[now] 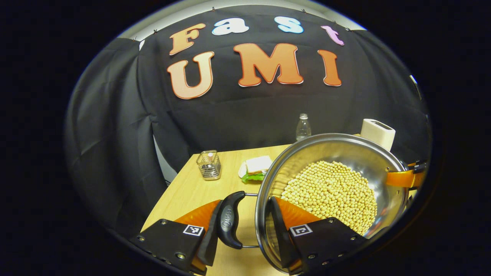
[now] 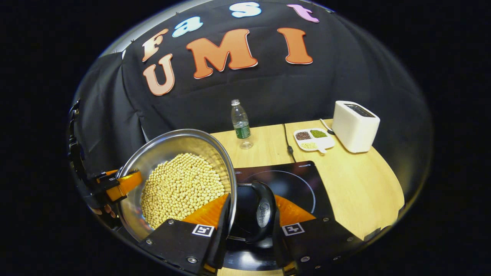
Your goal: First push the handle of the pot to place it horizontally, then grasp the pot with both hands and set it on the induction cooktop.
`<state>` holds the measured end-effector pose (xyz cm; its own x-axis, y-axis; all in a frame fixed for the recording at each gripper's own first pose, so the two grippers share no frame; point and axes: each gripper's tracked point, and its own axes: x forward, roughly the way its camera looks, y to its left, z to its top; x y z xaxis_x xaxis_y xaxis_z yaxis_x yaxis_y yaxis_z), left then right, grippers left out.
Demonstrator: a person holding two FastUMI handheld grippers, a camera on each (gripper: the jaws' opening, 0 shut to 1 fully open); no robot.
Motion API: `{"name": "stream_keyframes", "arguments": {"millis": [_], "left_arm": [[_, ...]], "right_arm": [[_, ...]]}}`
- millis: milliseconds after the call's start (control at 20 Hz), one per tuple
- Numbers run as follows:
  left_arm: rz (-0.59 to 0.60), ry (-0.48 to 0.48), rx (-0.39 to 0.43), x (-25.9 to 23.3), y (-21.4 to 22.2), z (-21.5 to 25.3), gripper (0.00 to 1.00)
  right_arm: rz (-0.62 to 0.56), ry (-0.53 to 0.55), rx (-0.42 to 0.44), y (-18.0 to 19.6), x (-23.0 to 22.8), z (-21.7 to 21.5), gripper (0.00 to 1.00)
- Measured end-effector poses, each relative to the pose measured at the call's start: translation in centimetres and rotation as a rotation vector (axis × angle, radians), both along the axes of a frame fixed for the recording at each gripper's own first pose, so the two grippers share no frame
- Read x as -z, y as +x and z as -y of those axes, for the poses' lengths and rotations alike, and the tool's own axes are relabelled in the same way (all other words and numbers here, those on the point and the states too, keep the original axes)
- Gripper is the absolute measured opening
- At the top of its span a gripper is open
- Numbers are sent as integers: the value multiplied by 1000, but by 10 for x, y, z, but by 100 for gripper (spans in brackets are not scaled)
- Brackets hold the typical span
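Both tongs grip the steel pot [image 1: 333, 191] of soybeans by its side handles. The left tongs [image 1: 245, 226] clamp the 9 o'clock handle [image 1: 229, 220], the right tongs [image 2: 249, 222] the 3 o'clock handle [image 2: 262, 214]. The pot hangs tilted, partly over the induction cooktop [image 2: 295, 184] on the desk [image 2: 364, 184].

Pot [image 1: 337, 153]: polished steel, mirror-glossy; handles [image 1: 229, 220] smooth black plastic. Induction cooktop [image 2: 303, 180]: glossy black glass. Table [image 2: 360, 184]: pale wood-grain, matt. Bottle [image 2: 241, 123], 12 o'clock: clear plastic. Toaster [image 2: 355, 126], 2 o'clock: white, smooth.
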<state>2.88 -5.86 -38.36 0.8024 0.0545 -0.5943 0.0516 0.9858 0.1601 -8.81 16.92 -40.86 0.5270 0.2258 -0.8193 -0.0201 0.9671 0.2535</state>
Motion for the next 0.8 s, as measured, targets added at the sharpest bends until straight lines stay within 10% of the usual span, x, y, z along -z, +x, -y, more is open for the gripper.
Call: {"name": "stream_keyframes", "arguments": {"millis": [800], "left_arm": [[-3, -80, 115, 33, 35, 138, 66]], "right_arm": [[24, -100, 137, 12, 17, 129, 49]]}}
